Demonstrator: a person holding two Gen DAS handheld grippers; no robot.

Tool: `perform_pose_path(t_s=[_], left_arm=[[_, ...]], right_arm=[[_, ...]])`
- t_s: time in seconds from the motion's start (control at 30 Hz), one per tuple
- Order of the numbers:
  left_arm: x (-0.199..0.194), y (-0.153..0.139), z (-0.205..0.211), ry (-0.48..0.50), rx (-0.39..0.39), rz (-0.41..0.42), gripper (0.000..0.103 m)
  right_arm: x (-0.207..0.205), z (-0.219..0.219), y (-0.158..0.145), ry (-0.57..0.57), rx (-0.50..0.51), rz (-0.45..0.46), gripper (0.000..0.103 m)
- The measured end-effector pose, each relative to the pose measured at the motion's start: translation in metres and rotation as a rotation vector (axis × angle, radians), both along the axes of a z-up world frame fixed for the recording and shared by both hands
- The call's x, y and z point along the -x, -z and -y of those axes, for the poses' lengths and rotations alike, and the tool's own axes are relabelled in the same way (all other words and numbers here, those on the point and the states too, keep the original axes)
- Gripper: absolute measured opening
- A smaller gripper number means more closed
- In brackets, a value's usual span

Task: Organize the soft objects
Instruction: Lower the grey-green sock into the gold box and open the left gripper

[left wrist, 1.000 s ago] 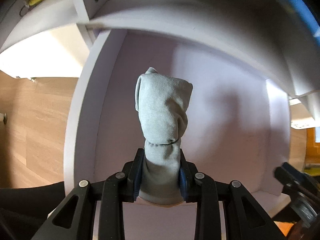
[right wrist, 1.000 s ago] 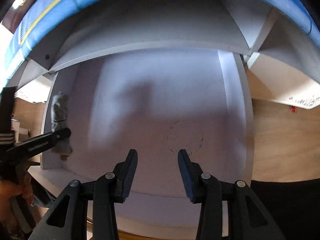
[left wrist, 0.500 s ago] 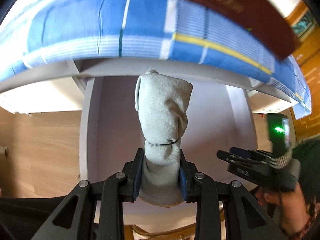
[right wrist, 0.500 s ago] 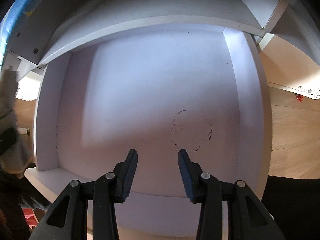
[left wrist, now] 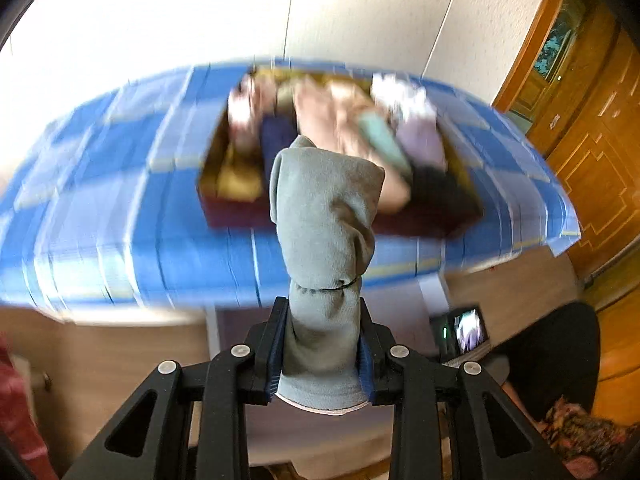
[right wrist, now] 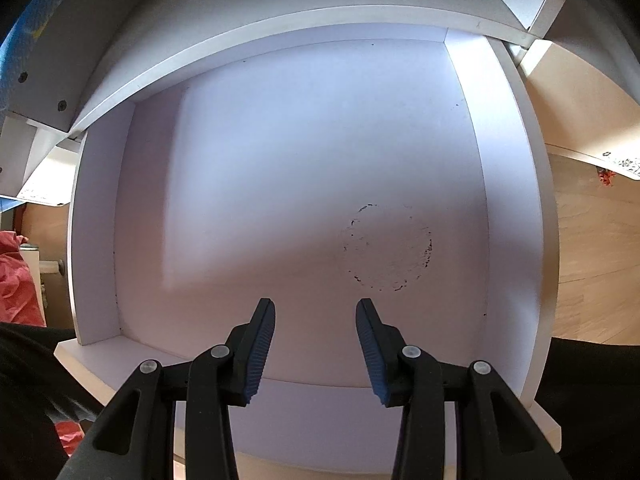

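Note:
My left gripper (left wrist: pixel 322 312) is shut on a rolled grey sock (left wrist: pixel 326 224) that stands upright between the fingers. Behind it, blurred, a dark red box (left wrist: pixel 240 208) holding several rolled soft items (left wrist: pixel 352 128) sits on a blue checked cloth (left wrist: pixel 100 200). My right gripper (right wrist: pixel 315 312) is open and empty. It points into a white shelf cubby (right wrist: pixel 280 160) that has a faint ring mark (right wrist: pixel 388 248) on its back panel.
Wooden cabinet doors (left wrist: pixel 592 120) stand at the right of the left wrist view. A small lit screen (left wrist: pixel 466 330) and a dark-clothed person (left wrist: pixel 560 352) are lower right. Red fabric (right wrist: pixel 16 276) lies left of the cubby. Wood floor (right wrist: pixel 592 240) is at the right.
My left gripper has risen with the sock, from inside the cubby to above the blue cloth, and the box has come into view. My right gripper has stayed open at the cubby.

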State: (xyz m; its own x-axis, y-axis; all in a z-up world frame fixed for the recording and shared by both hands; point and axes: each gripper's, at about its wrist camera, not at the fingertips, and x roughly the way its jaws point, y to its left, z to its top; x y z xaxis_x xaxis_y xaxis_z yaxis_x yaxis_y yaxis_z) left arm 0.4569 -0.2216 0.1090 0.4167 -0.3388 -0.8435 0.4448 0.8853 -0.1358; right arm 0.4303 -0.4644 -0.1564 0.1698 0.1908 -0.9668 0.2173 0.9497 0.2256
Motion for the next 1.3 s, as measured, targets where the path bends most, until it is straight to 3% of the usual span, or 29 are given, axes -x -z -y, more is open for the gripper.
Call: perform_pose_path(t_s=[0.17,0.3,0.47,0.7,1.03,1.13,1.2,1.3], left_arm=[[-0.037,-0.04,0.022,0.005,-0.049,0.101,0.031],[-0.079,-0.043,0.037,-0.027,-0.094,0.121,0.031],[-0.125,-0.019,0.049,-0.078,-0.193,0.099,0.031],[-0.151,0.022,0.056,-0.093,-0.276,0.035,0.031],[-0.149,0.055,0.073,-0.026,-0.249,-0.088,0.03],[-0.146,0.05,0.07,-0.037,-0.255,-0.077,0.04],[-0.141,0.041,0.063,-0.071,-0.233,-0.053,0.058],[-0.128,0.022,0.054,-0.111,-0.191,0.008,0.068]], right_arm=[[0.001,0.002,-0.001,0.01,-0.019,0.003,0.042],[0.002,0.007,-0.003,0.029,-0.042,0.004,0.042],[0.003,0.013,-0.003,0.061,-0.076,0.003,0.043],[0.002,0.011,-0.007,0.055,-0.099,0.02,0.043],[0.004,0.007,-0.008,0.058,-0.114,0.024,0.043],[0.005,0.008,-0.008,0.06,-0.115,0.03,0.043],[0.004,0.009,-0.008,0.061,-0.113,0.032,0.043],[0.005,0.007,-0.009,0.056,-0.108,0.029,0.043]])
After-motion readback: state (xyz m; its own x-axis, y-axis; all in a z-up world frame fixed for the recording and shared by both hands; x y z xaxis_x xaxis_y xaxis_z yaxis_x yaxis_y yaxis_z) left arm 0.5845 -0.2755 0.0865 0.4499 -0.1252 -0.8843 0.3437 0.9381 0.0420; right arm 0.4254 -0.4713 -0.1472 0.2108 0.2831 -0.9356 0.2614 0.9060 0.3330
